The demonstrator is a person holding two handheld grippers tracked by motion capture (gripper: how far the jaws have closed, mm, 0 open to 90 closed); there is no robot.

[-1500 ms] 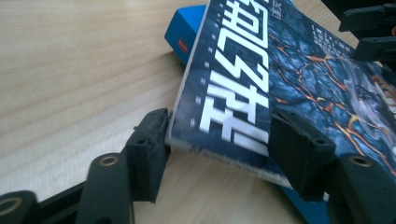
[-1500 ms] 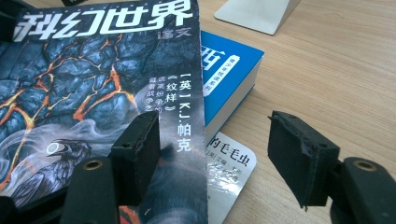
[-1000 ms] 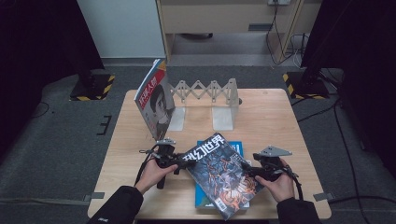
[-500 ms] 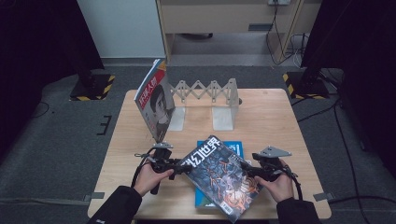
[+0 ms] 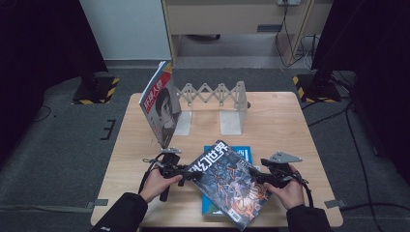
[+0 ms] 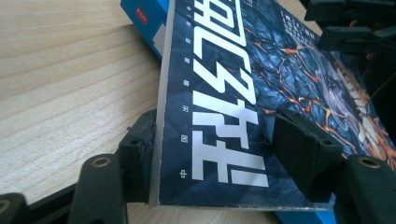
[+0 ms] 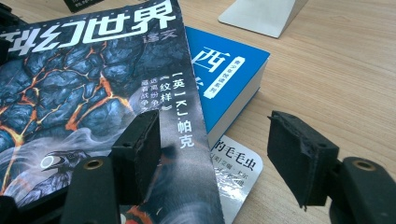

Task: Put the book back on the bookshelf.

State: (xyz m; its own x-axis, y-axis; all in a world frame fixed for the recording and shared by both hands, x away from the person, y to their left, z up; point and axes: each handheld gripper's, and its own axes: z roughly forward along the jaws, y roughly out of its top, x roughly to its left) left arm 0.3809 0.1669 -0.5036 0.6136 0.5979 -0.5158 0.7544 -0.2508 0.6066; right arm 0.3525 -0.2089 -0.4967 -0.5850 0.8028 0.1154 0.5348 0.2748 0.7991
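A dark magazine (image 5: 232,186) with an orange-veined cover lies tilted across a blue book (image 5: 241,153) near the table's front edge. My left gripper (image 5: 189,174) is at the magazine's upper left corner. In the left gripper view the magazine (image 6: 224,93) sits between the jaws of my left gripper (image 6: 215,140), which have just been opening. One pad touches the spine and the other stands over the cover. My right gripper (image 5: 258,176) is at the right edge. In its own view my right gripper (image 7: 217,135) is open. One pad lies over the magazine (image 7: 70,84) and the other is free beside the blue book (image 7: 224,79).
A red-and-white magazine (image 5: 162,104) stands leaning at the left end of an expanding rack (image 5: 212,94) with metal bookends (image 5: 231,123) at the back of the wooden table (image 5: 280,125). A small white printed card (image 7: 238,168) lies beside the blue book.
The left hand has shifted a little at the magazine's left corner. The magazine and the right hand stay about where they were.
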